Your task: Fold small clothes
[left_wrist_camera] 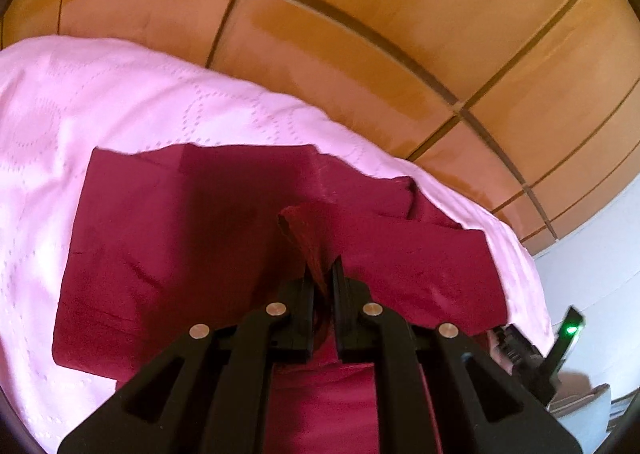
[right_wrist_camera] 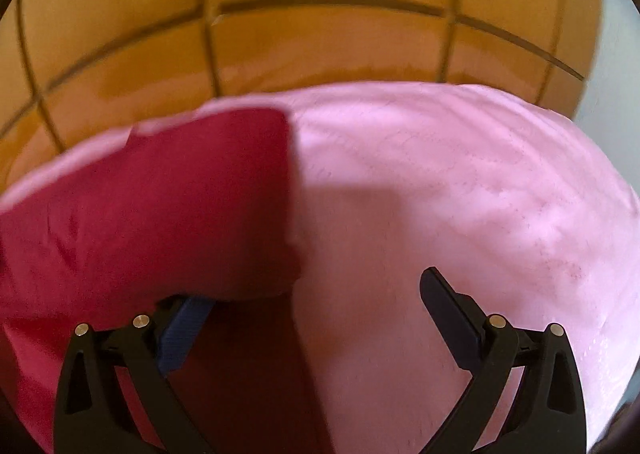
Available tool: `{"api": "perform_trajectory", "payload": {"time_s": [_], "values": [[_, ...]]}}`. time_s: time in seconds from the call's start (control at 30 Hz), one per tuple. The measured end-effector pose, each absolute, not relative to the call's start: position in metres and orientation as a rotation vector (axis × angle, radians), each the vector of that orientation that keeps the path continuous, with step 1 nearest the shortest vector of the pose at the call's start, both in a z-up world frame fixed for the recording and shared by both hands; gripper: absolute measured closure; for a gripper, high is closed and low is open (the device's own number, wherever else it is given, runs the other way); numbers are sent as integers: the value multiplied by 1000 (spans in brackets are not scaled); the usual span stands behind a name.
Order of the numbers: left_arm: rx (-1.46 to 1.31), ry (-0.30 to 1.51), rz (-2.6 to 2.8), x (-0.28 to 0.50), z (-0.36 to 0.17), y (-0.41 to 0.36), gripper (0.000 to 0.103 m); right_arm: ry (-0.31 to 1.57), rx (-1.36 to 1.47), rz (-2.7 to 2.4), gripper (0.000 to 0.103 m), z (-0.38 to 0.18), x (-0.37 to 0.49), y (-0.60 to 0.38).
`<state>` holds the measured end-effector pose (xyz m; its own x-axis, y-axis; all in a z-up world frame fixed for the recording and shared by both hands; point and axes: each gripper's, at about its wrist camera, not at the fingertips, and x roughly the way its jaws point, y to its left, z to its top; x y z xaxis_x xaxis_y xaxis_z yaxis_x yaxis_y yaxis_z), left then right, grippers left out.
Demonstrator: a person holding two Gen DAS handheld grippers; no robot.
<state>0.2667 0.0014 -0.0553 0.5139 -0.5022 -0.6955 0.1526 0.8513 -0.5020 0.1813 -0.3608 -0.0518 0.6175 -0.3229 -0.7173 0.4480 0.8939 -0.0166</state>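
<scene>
A dark red garment (left_wrist_camera: 168, 238) lies spread on a pink bedspread (left_wrist_camera: 80, 105). My left gripper (left_wrist_camera: 322, 274) is shut on a raised fold of the red garment, which stands up in a pinched ridge between the fingers. In the right wrist view the same red garment (right_wrist_camera: 152, 205) covers the left half, its straight edge running down the middle. My right gripper (right_wrist_camera: 316, 294) stands wide open over that edge. Its left finger (right_wrist_camera: 180, 330), with a blue pad, is partly tucked under a hanging red fold. Its right finger (right_wrist_camera: 448, 314) hovers above bare pink cloth.
An orange-brown tiled floor (left_wrist_camera: 360, 13) lies beyond the far edge of the bedspread (right_wrist_camera: 460, 181). A pale wall (left_wrist_camera: 600, 246) is at the right. The other gripper's body with a green light (left_wrist_camera: 570, 330) shows at the lower right of the left wrist view.
</scene>
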Motion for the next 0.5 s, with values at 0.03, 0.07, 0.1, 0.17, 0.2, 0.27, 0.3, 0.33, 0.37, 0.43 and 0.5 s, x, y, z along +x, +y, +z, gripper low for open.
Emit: {"api": "perform_trajectory", "payload": {"time_s": [0.03, 0.07, 0.1, 0.17, 0.2, 0.27, 0.3, 0.33, 0.37, 0.43, 0.5], "values": [[-403, 950, -393, 266, -58, 5, 96, 772, 188, -466, 3, -50, 179, -363], [-398, 942, -374, 267, -59, 8, 96, 759, 225, -489, 3, -49, 176, -370], [-394, 937, -352, 268, -63, 11, 96, 759, 257, -481, 3, -51, 175, -373], [-383, 944, -314, 271, -70, 15, 96, 786, 293, -440, 3, -59, 177, -376], [-371, 955, -286, 274, -76, 17, 96, 801, 284, -435, 3, -63, 178, -375], [-350, 970, -243, 278, -87, 19, 87, 832, 261, -440, 3, -71, 180, -372], [-347, 974, -224, 279, -95, 21, 83, 845, 258, -446, 3, -74, 181, -370], [-348, 965, -228, 278, -98, 21, 83, 865, 259, -453, 3, -78, 183, -372], [-340, 944, -231, 275, -99, 21, 81, 876, 263, -455, 3, -80, 185, -372], [-285, 903, -234, 267, -99, 15, 69, 872, 272, -451, 3, -81, 185, -373], [-221, 869, -252, 254, -92, 6, 33, 855, 288, -451, 3, -80, 182, -377]]}}
